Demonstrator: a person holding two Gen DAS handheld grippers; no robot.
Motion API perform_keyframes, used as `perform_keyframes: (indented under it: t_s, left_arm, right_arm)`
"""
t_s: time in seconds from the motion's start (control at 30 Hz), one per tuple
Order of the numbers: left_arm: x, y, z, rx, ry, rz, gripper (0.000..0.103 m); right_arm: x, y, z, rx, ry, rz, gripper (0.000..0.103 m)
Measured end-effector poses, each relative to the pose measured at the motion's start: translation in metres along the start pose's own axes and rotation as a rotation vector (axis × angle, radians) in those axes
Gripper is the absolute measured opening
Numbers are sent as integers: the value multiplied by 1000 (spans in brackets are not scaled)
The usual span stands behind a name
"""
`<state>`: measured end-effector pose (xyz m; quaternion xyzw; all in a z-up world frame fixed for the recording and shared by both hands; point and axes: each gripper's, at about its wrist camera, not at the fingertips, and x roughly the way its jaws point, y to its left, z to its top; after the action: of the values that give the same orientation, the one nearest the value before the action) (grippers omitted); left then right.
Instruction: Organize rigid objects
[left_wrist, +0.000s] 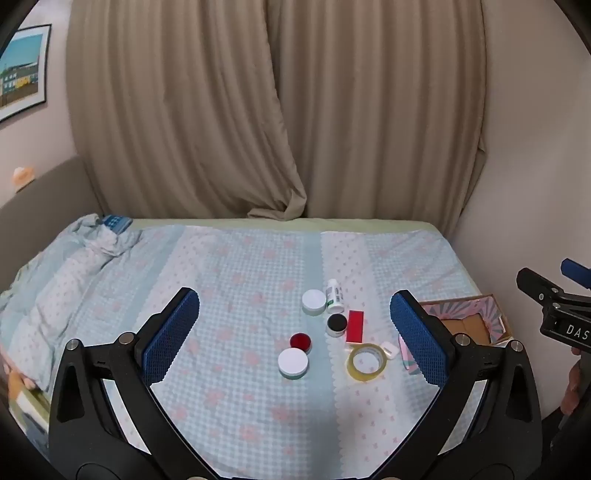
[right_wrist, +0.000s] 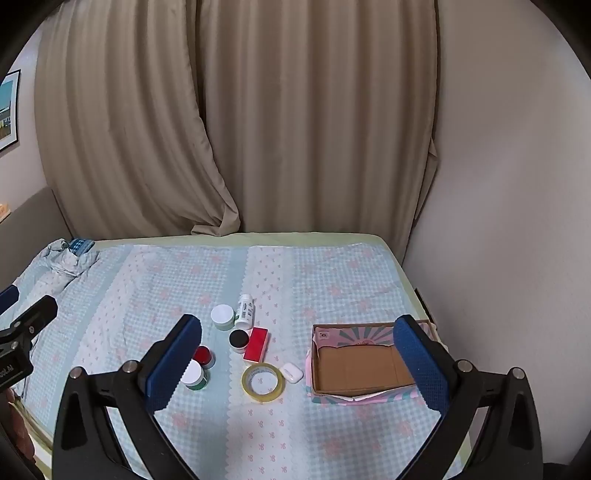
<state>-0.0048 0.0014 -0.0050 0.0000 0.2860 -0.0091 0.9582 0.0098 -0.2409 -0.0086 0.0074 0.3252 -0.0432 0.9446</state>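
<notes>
Small objects lie in a group on the bed: a white-lidded jar (left_wrist: 314, 301) (right_wrist: 222, 316), a white bottle (left_wrist: 334, 294) (right_wrist: 245, 311), a black-lidded jar (left_wrist: 336, 324) (right_wrist: 238, 339), a red box (left_wrist: 355, 326) (right_wrist: 256, 344), a red-lidded jar (left_wrist: 300, 341) (right_wrist: 203, 356), a second white-lidded green jar (left_wrist: 293, 363) (right_wrist: 193, 374), a tape roll (left_wrist: 366, 362) (right_wrist: 263, 381) and a white earbud case (left_wrist: 389, 349) (right_wrist: 291, 372). An empty cardboard box (right_wrist: 356, 365) (left_wrist: 469, 323) sits to their right. My left gripper (left_wrist: 295, 325) and right gripper (right_wrist: 295, 350) are open, empty, held above the bed.
The bed has a light blue patterned cover (right_wrist: 332, 280). A crumpled blanket (left_wrist: 74, 258) lies at the far left. Beige curtains (left_wrist: 277, 110) hang behind the bed and a wall (right_wrist: 498, 221) runs along its right side.
</notes>
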Motion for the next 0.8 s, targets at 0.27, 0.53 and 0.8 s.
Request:
perform_keyframes:
  t_s: [0.27,0.53,0.8]
  left_arm:
    - [1,-1,0,12,-2,6,103]
    - [-1,1,-2,9,0,4,103]
    - [-1,1,-1,6,3,7,103]
  right_arm:
    - [10,-8,4,-2,-6,4,103]
    - [9,-8,1,1,-11,11,103]
    - [10,-7,0,0,-11,10,103]
